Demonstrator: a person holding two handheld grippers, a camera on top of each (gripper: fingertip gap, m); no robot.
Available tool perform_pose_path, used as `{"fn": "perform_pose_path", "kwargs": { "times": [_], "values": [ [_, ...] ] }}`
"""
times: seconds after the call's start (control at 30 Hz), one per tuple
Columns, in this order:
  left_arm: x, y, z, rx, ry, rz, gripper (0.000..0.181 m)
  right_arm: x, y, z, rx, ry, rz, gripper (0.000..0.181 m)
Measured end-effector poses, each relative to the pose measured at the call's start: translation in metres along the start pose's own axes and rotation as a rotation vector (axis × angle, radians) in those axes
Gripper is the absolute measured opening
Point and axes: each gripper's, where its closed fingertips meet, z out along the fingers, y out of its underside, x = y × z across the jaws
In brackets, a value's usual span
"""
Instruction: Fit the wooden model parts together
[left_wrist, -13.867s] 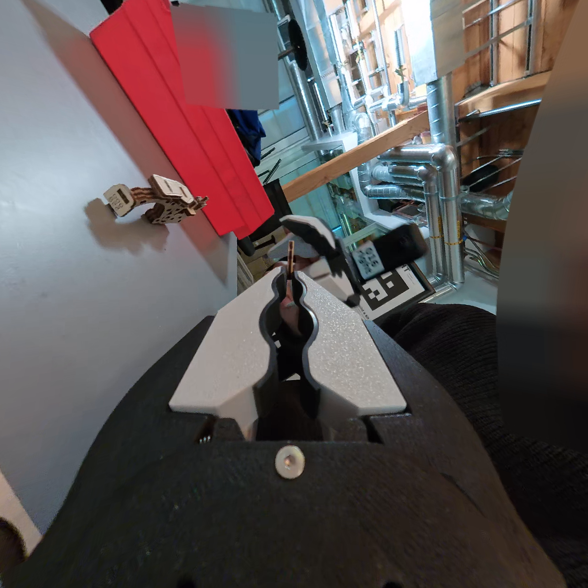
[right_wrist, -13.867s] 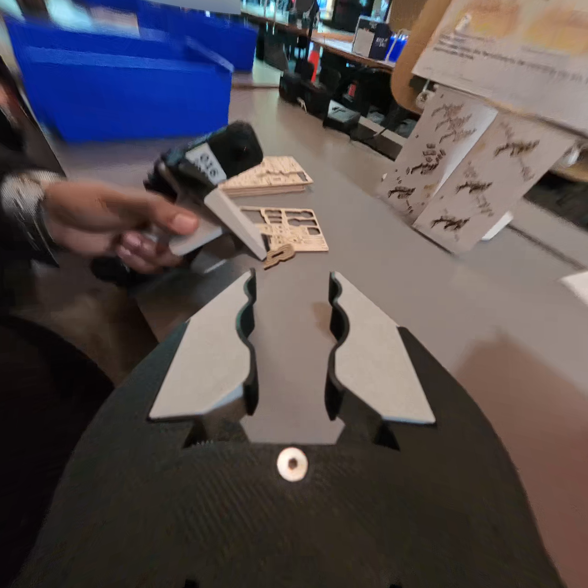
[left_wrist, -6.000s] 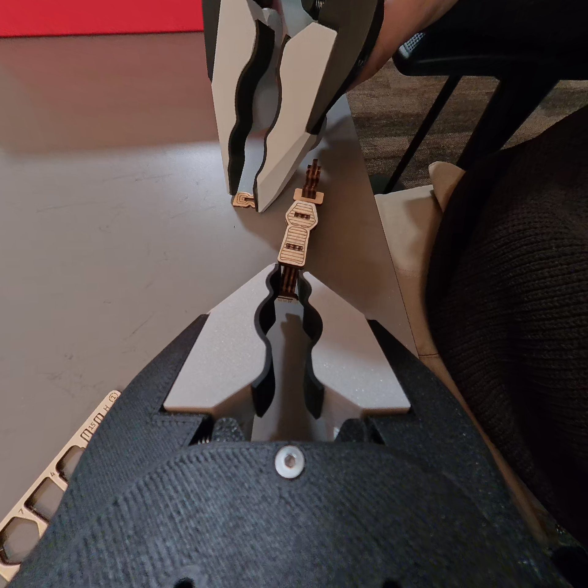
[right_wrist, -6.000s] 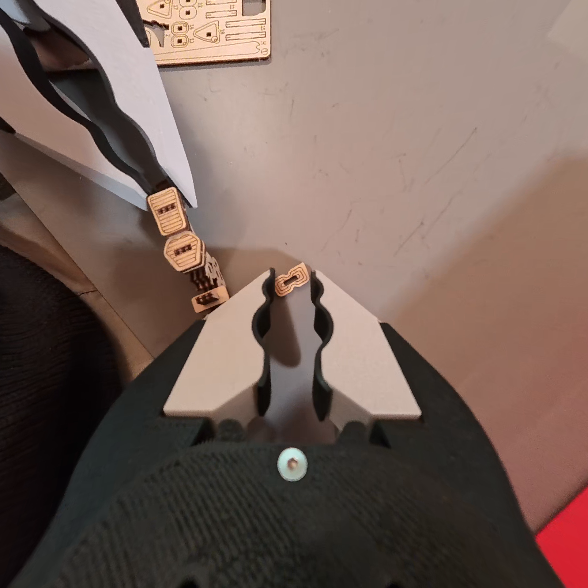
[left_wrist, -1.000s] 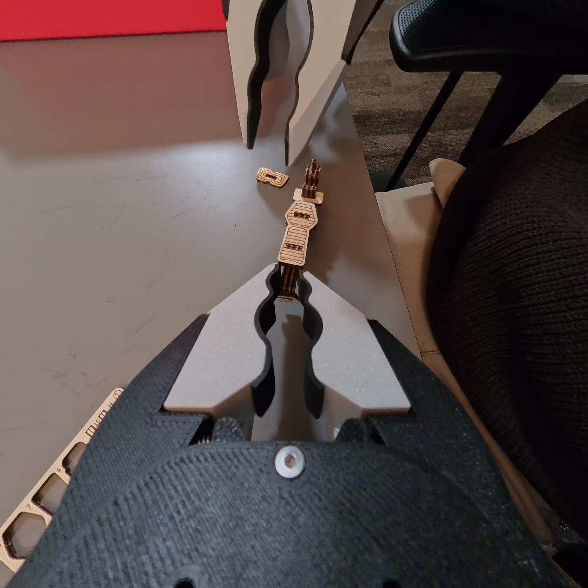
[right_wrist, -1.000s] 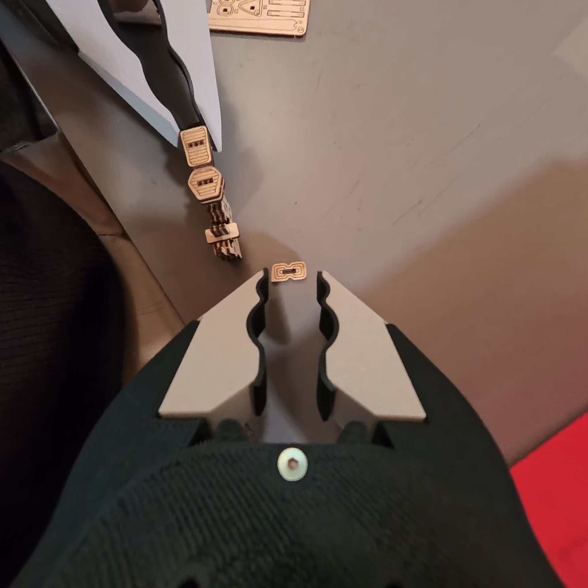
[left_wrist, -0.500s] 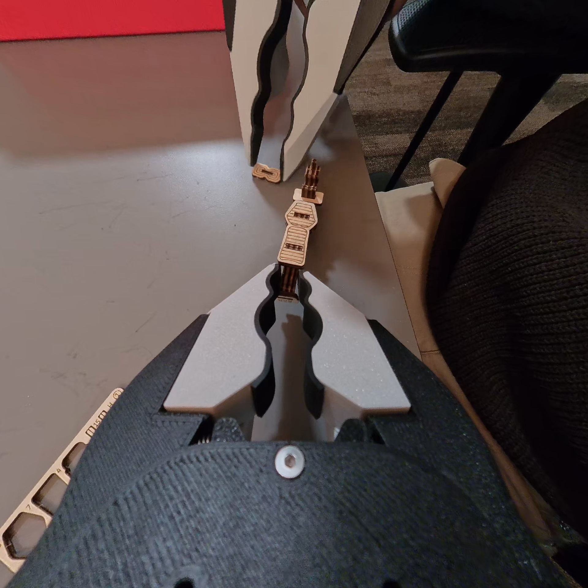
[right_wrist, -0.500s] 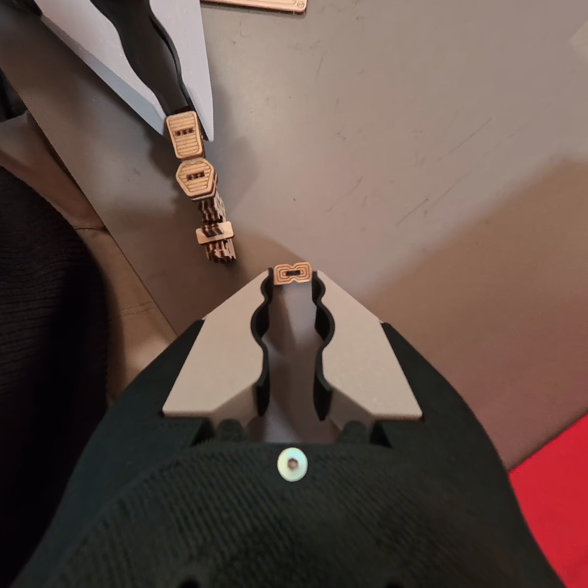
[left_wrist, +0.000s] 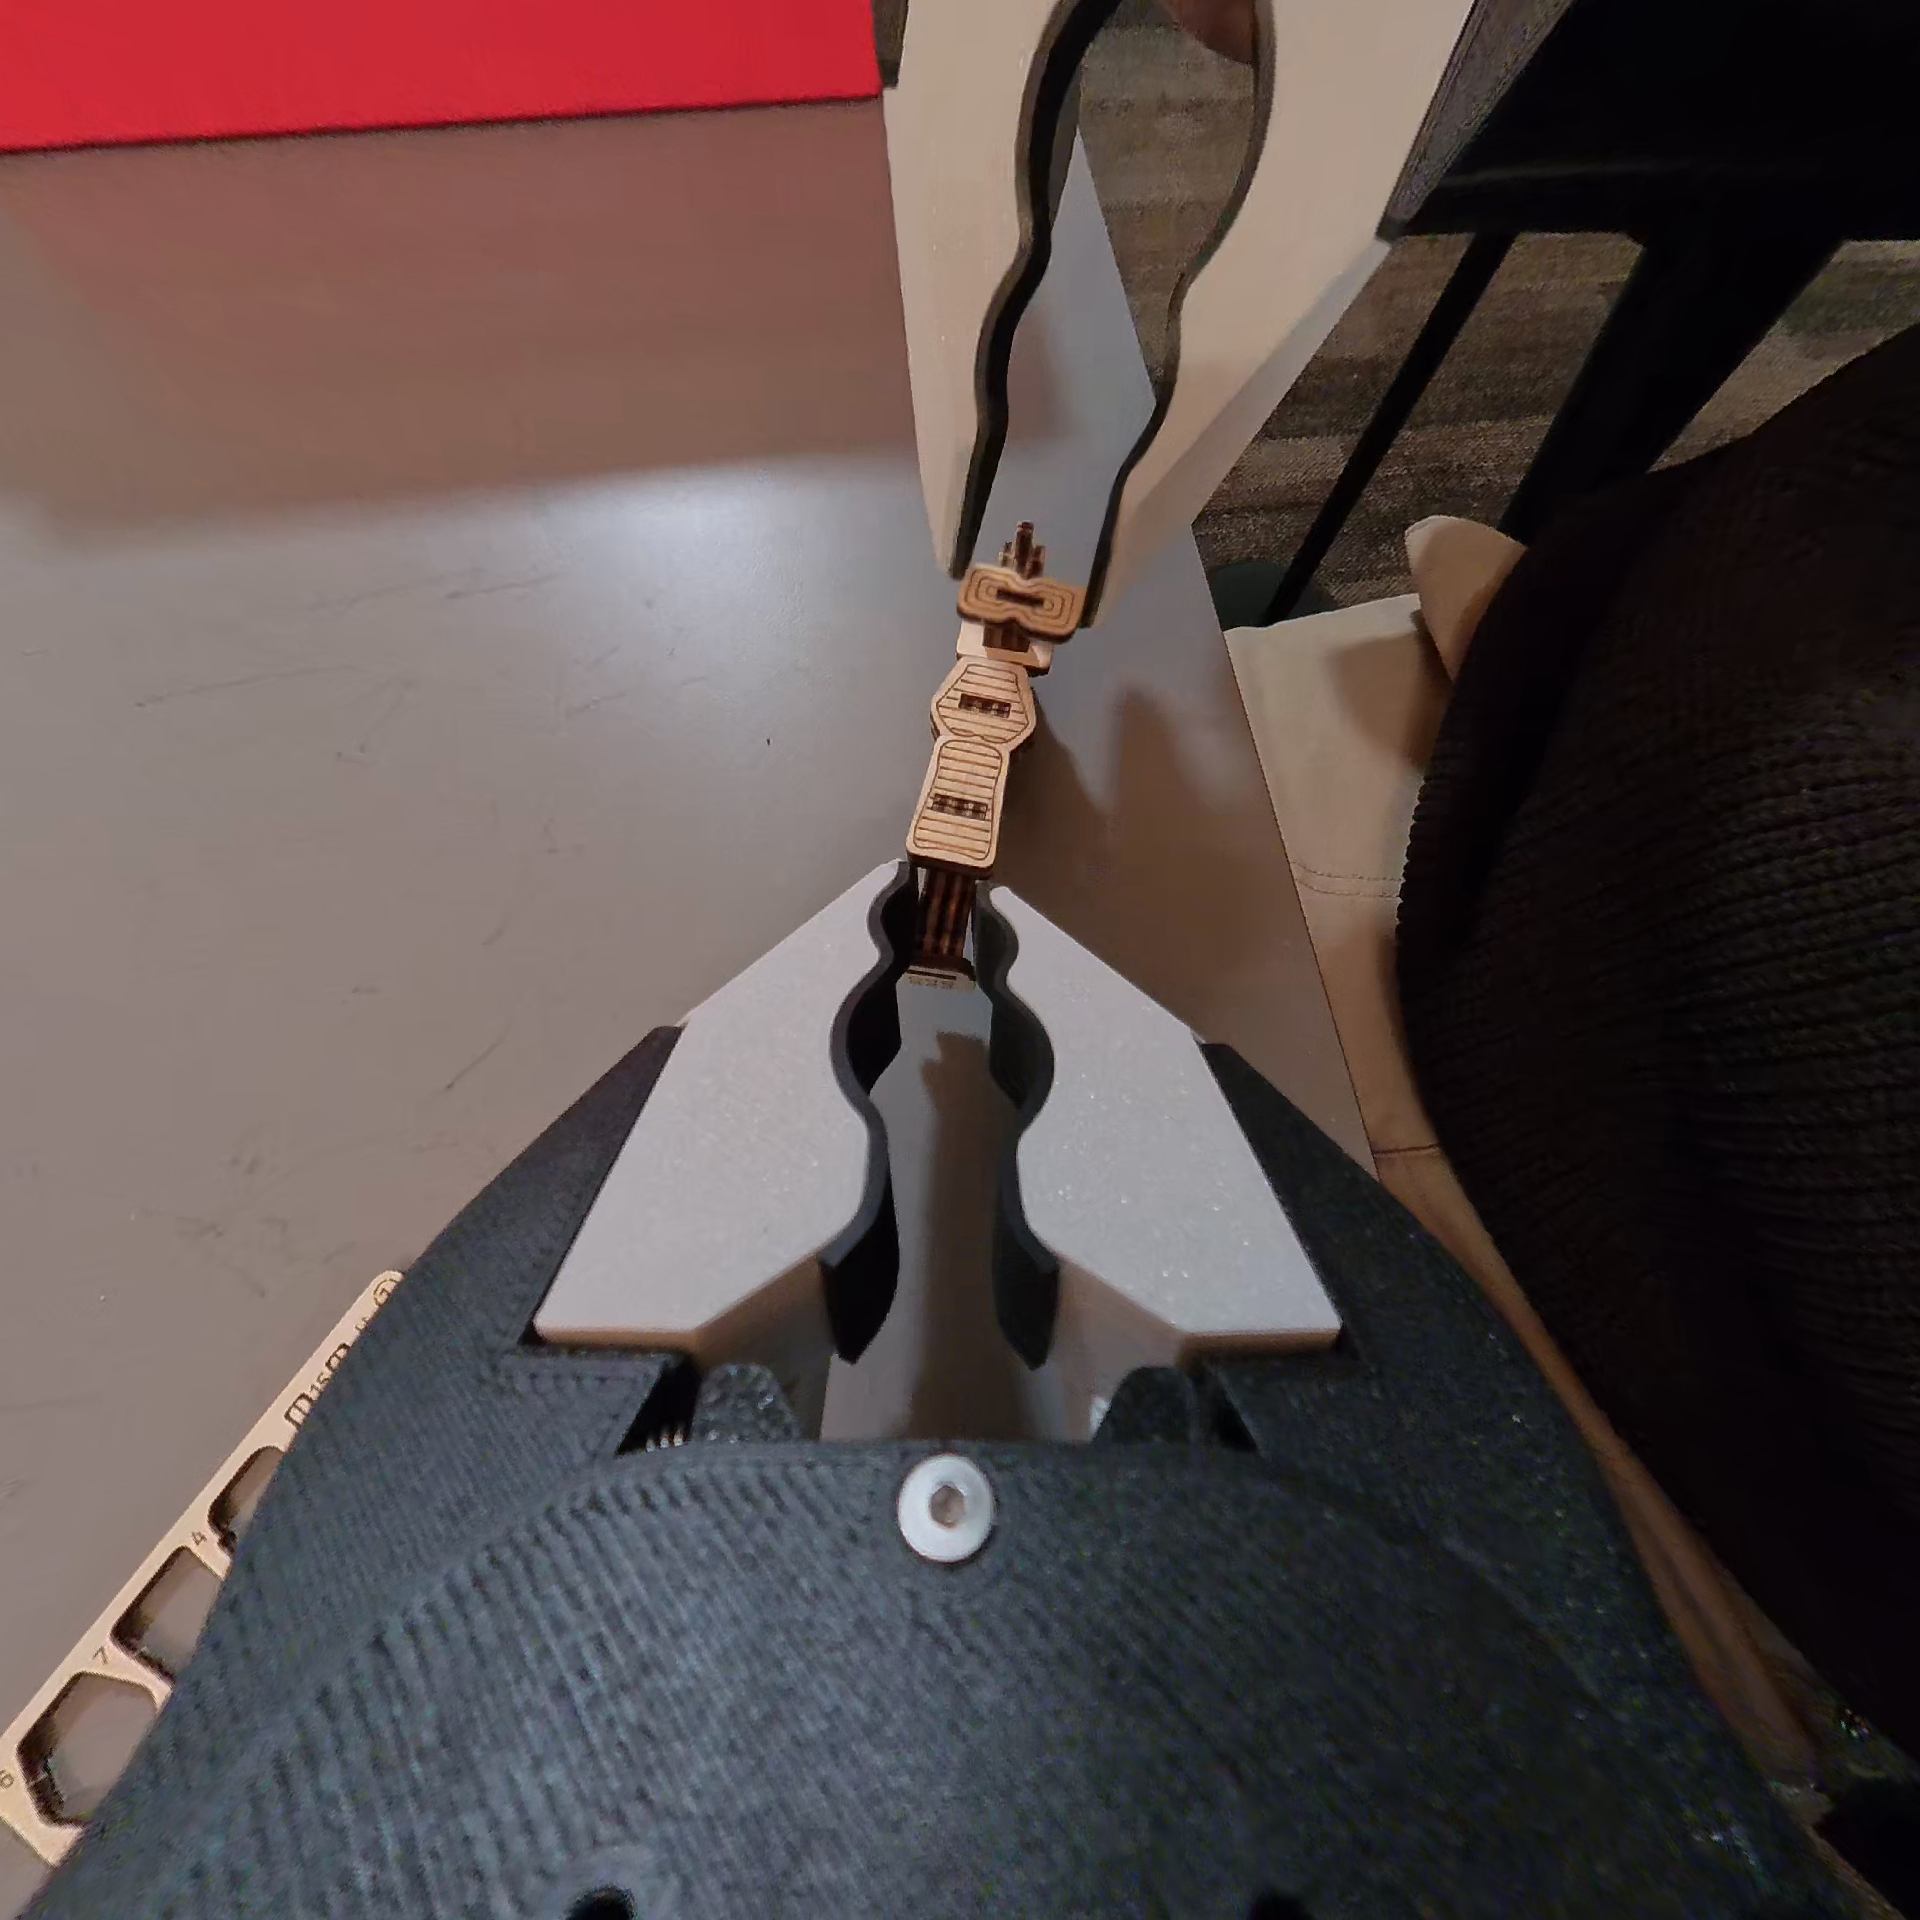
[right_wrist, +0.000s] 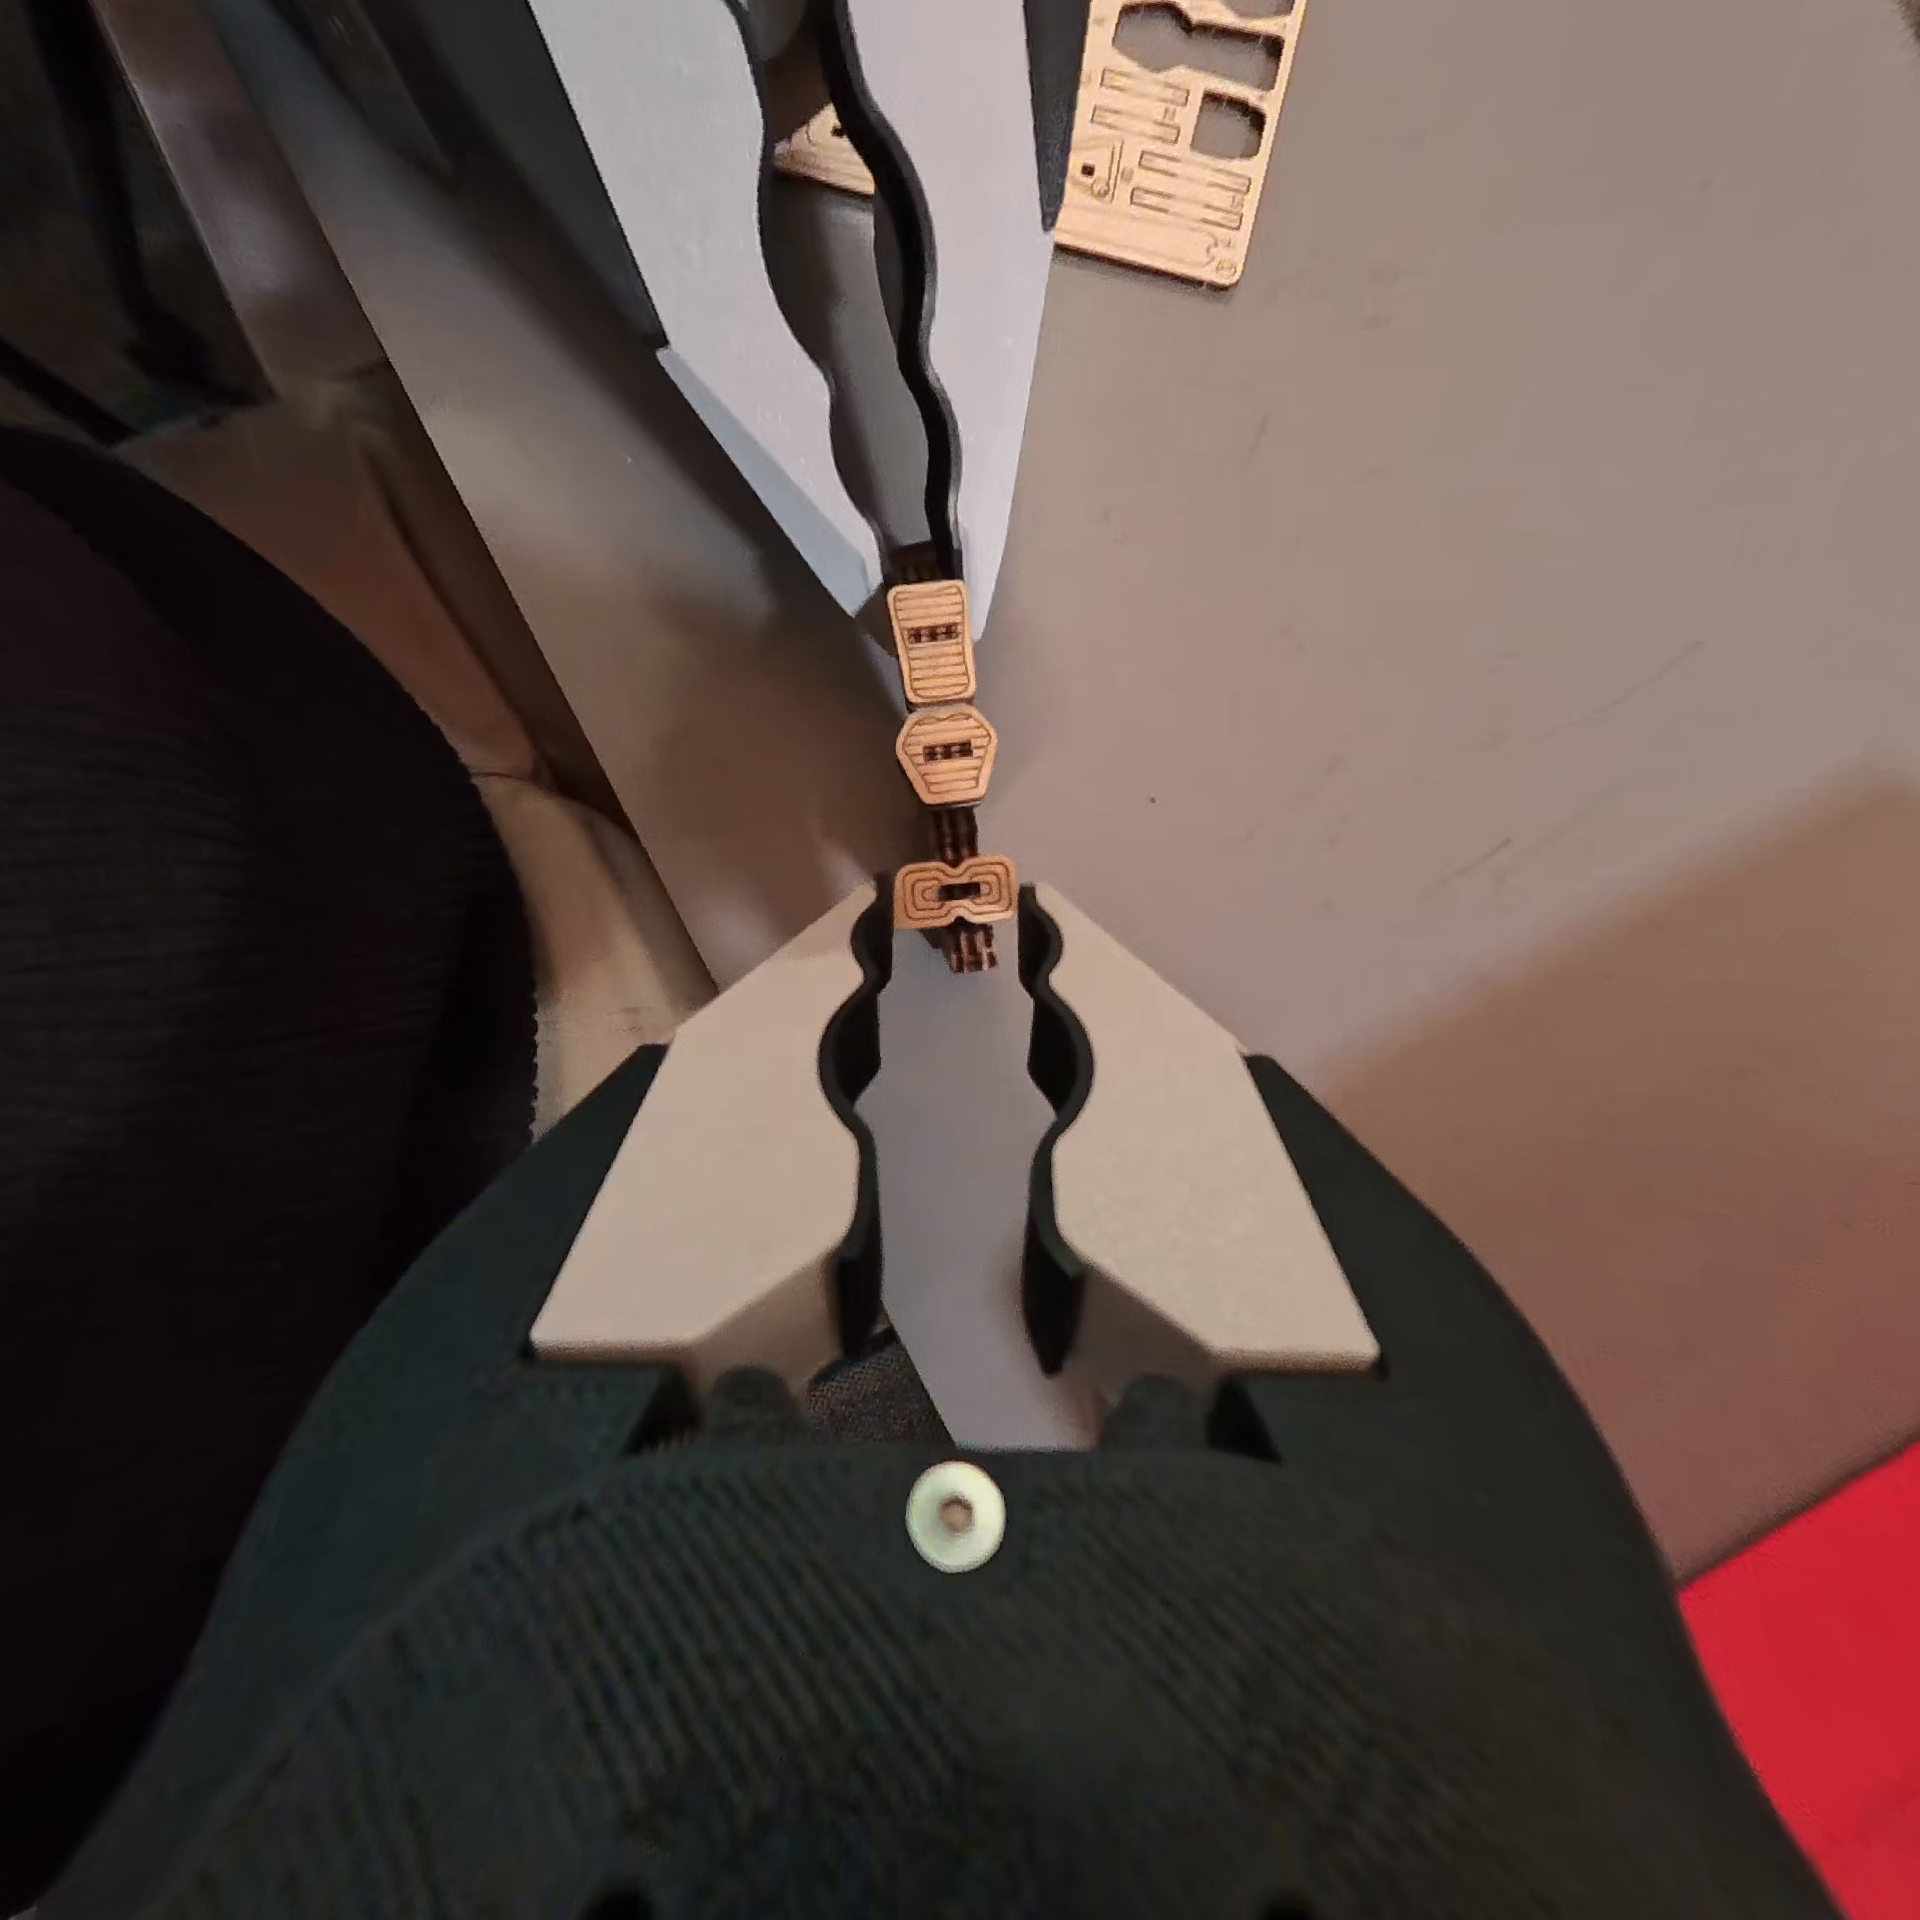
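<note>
Left wrist view: left tool (left_wrist: 943, 894) pinches the model (left_wrist: 961, 769) above the table (left_wrist: 416, 727), while right tool (right_wrist: 956, 899) grips the plate (right_wrist: 954, 891) at its far end.

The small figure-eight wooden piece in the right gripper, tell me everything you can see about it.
The small wooden piece is a flat, pale laser-cut plate, pinched at its waist, with engraved concentric lines and a dark central slot. The right gripper holds it by its two ends, crosswise, above the grey table. It sits at the free end of the wooden model, whose other end the left gripper clamps. Whether the model's dark ribs pass through the slot is unclear.
</note>
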Motion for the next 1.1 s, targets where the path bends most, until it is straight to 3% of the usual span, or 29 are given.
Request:
{"fn": "perform_pose_path", "kwargs": {
  "times": [1.1],
  "values": [
    [-0.0005, -0.0034, -0.0009, 0.014, -0.023, 0.025, 0.009, 0.0032, 0.0033, 0.0031, -0.134, -0.009, -0.049, 0.023]
  ]
}}
